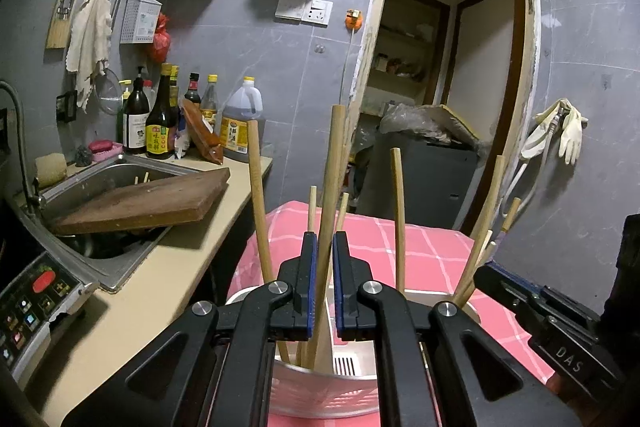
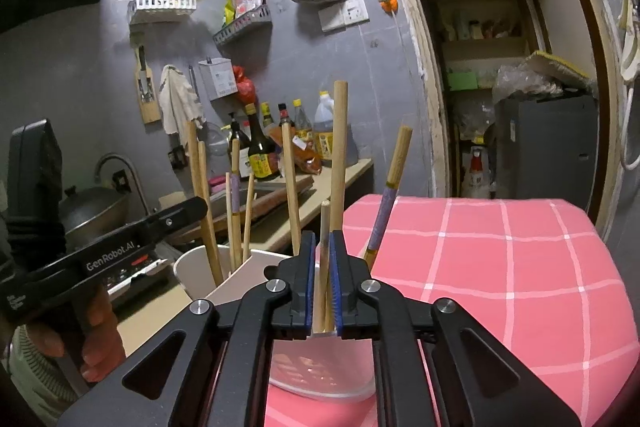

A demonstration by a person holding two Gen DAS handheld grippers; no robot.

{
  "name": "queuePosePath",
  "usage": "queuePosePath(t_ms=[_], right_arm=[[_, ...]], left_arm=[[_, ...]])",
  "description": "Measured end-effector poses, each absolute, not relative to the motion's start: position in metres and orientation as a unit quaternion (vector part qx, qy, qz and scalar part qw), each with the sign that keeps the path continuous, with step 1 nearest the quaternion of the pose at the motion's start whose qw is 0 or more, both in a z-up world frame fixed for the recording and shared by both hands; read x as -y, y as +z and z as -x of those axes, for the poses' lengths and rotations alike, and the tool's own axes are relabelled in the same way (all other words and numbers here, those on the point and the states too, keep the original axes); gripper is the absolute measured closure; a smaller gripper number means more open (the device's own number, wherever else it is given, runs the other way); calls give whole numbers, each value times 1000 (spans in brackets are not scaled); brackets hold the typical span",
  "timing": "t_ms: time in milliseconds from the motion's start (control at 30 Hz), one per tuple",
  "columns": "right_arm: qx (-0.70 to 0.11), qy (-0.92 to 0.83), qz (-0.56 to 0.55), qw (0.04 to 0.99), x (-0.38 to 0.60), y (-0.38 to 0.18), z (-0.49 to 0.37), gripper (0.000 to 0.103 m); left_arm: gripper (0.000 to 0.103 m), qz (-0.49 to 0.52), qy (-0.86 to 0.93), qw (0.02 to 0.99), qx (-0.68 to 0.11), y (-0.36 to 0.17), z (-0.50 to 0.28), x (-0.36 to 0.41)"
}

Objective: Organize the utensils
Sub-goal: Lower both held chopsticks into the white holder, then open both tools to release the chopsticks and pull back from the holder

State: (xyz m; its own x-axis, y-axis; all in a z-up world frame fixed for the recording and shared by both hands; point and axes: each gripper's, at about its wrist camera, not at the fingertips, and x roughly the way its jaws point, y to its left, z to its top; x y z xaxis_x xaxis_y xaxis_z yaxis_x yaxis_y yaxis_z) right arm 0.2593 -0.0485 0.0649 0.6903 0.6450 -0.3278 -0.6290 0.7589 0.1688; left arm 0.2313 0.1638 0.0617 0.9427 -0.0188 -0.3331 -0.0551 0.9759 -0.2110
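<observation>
A white utensil holder (image 1: 320, 387) stands on the pink checked cloth (image 1: 424, 251) with several wooden chopsticks and sticks upright in it. My left gripper (image 1: 324, 243) is shut on a thick wooden stick (image 1: 334, 163) that rises from the holder. My right gripper (image 2: 324, 241) is shut on a thin wooden chopstick (image 2: 323, 227) over the holder (image 2: 192, 271). A tall thick stick (image 2: 339, 147) stands just behind it. A chopstick with a purple patterned band (image 2: 384, 215) leans to the right. The left gripper's body (image 2: 100, 255) shows at the left of the right wrist view.
A beige counter (image 1: 140, 307) runs along the left with a steel sink (image 1: 104, 187), a wooden cutting board (image 1: 148, 203) across it, and sauce bottles (image 1: 160, 123) at the back. An induction cooker (image 1: 28, 303) sits at the near left. A dark cabinet (image 1: 424, 179) stands in the doorway.
</observation>
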Motion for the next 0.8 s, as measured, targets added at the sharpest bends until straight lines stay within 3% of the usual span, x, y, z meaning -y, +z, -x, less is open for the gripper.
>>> queuePosePath(t_ms=[133, 233, 333, 467, 533, 667, 800], right_arm=[[-165, 337, -20, 927, 54, 69, -252, 82], [-146, 328, -20, 933, 59, 74, -247, 81], [-132, 320, -23, 938, 66, 76, -242, 81], [-113, 303, -22, 946, 76, 82, -234, 77], [-108, 298, -24, 948, 81, 83, -230, 71], [-98, 284, -28, 954, 99, 87, -217, 61], [-96, 269, -35, 958, 119, 88, -203, 52]], left_arm=[[88, 112, 9, 981, -157, 65, -226, -162], [77, 115, 10, 983, -141, 70, -220, -160], [75, 115, 16, 985, -128, 74, -213, -158], [64, 114, 17, 987, -114, 77, -203, -150], [63, 111, 15, 987, -112, 78, -198, -146], [47, 115, 8, 987, -110, 77, -189, -135], [45, 112, 2, 987, -115, 74, -180, -120]])
